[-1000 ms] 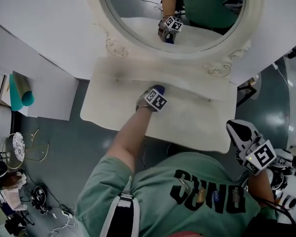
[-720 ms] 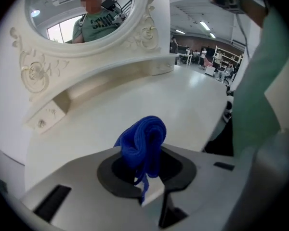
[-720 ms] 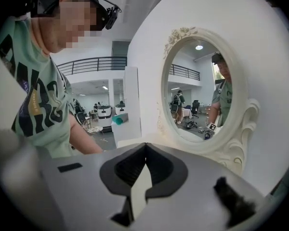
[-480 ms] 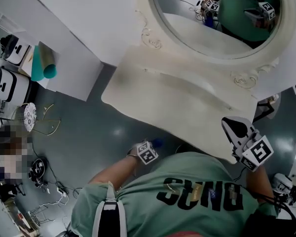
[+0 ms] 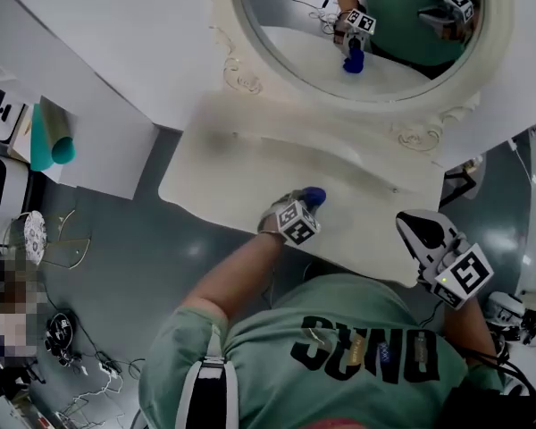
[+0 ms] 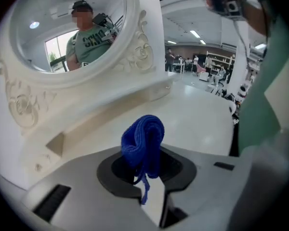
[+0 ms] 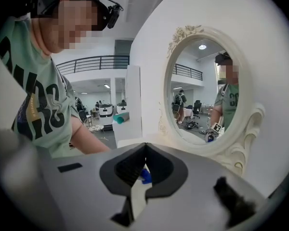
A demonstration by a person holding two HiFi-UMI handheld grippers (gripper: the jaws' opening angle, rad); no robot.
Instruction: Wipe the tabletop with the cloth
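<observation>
We see left gripper (image 5: 309,202) pinching blue cloth (image 6: 143,141) over tabletop (image 5: 223,172). Right gripper (image 5: 418,229), at 4 o'clock of it, has its jaws pressed together with nothing in them.

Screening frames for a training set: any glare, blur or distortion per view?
Head view: even light, soft glare patches on the floor, mirror reflects the person. Left gripper view: heavy fisheye, dark corners; blue cloth sharp, green shirt at right blurred. Right gripper view: same fisheye and dark corners; right gripper soft up close, mirror sharp.
</observation>
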